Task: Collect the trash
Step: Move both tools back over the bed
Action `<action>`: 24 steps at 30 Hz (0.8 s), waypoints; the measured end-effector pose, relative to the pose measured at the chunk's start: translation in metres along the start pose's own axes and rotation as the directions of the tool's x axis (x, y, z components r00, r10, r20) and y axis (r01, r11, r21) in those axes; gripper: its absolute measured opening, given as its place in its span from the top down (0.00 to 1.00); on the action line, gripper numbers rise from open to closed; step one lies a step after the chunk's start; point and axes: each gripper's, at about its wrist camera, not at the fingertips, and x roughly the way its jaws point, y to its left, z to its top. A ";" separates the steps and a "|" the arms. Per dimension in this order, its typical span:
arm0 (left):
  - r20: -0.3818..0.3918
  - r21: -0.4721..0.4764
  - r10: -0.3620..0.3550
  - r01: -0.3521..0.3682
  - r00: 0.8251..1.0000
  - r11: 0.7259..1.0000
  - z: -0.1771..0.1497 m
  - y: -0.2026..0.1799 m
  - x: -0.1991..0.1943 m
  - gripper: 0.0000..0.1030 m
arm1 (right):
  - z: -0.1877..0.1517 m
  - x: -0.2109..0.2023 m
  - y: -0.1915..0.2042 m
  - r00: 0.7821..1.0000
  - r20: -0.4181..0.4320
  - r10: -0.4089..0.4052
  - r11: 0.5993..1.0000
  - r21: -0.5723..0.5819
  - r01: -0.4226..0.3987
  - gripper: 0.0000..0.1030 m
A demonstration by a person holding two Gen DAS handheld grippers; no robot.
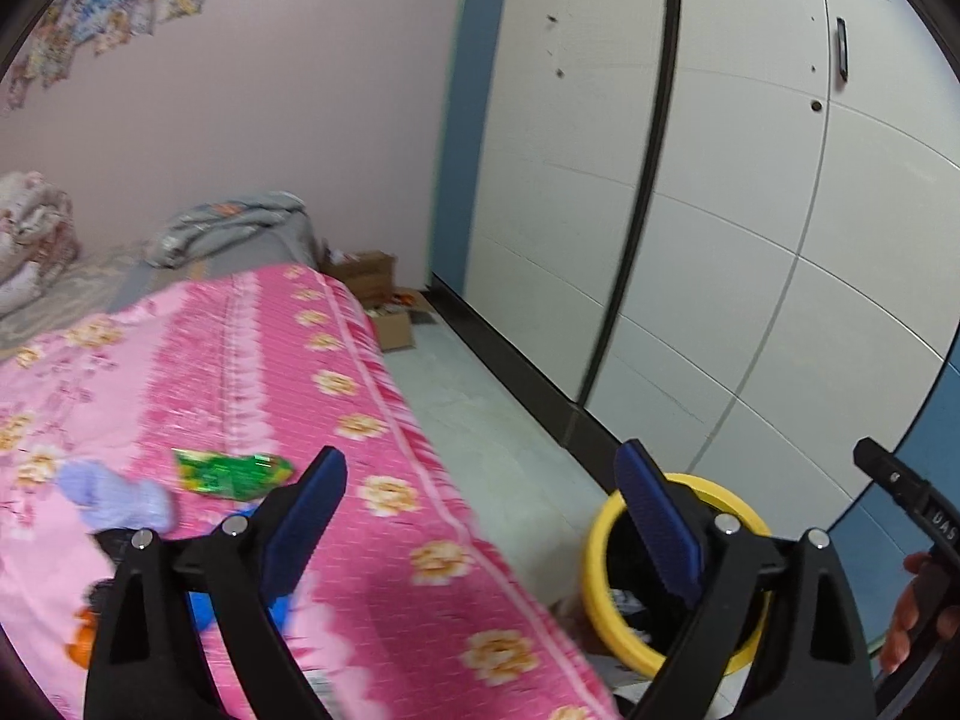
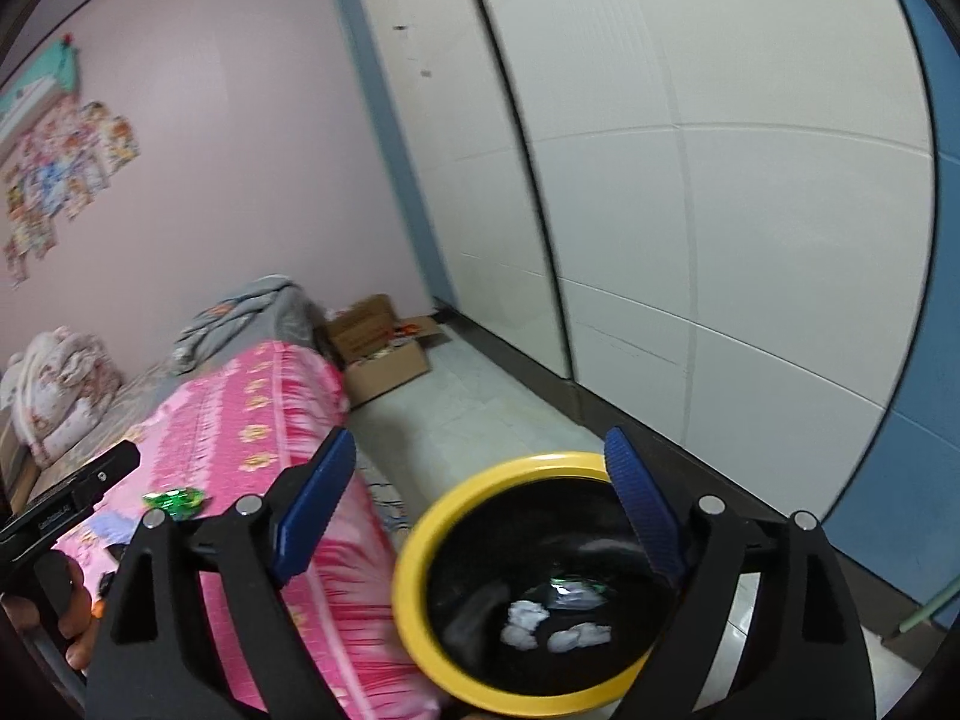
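Observation:
A yellow-rimmed black trash bin [image 2: 420, 552] stands on the floor beside the bed; crumpled white paper [image 2: 528, 624] and a green wrapper lie in it. It also shows in the left wrist view [image 1: 597, 570]. My right gripper [image 2: 480, 510] is open and empty, just above the bin. My left gripper [image 1: 480, 516] is open and empty, over the bed's edge. On the pink floral bedspread [image 1: 240, 360] lie a green wrapper [image 1: 231, 471], a crumpled lilac piece [image 1: 114, 495], and blue and orange bits partly hidden behind my left fingers. The green wrapper also shows in the right wrist view [image 2: 174, 501].
White wardrobe doors [image 1: 720, 210] run along the right with a dark plinth. Open cardboard boxes [image 2: 378, 348] sit on the floor at the bed's far end. Folded quilts [image 1: 36, 228] lie at the head of the bed. A strip of pale floor runs between bed and wardrobe.

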 end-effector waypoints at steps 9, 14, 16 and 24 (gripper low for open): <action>0.060 -0.013 0.136 -0.136 0.989 0.991 -0.005 0.063 -0.068 0.11 | -0.003 -0.016 0.082 0.989 -0.018 0.146 0.982 -0.115 -0.147 0.17; 0.053 -0.068 0.199 -0.196 0.979 0.978 -0.017 0.103 -0.091 0.11 | -0.019 -0.021 0.126 0.973 -0.062 0.221 0.958 -0.170 -0.229 0.17; 0.051 -0.083 0.220 -0.215 0.974 0.973 -0.023 0.117 -0.099 0.11 | -0.026 -0.022 0.140 0.965 -0.086 0.247 0.948 -0.183 -0.259 0.17; 0.000 -0.130 0.292 -0.289 0.956 0.948 -0.052 0.171 -0.116 0.11 | -0.064 -0.021 0.190 0.935 -0.186 0.303 0.909 -0.238 -0.342 0.17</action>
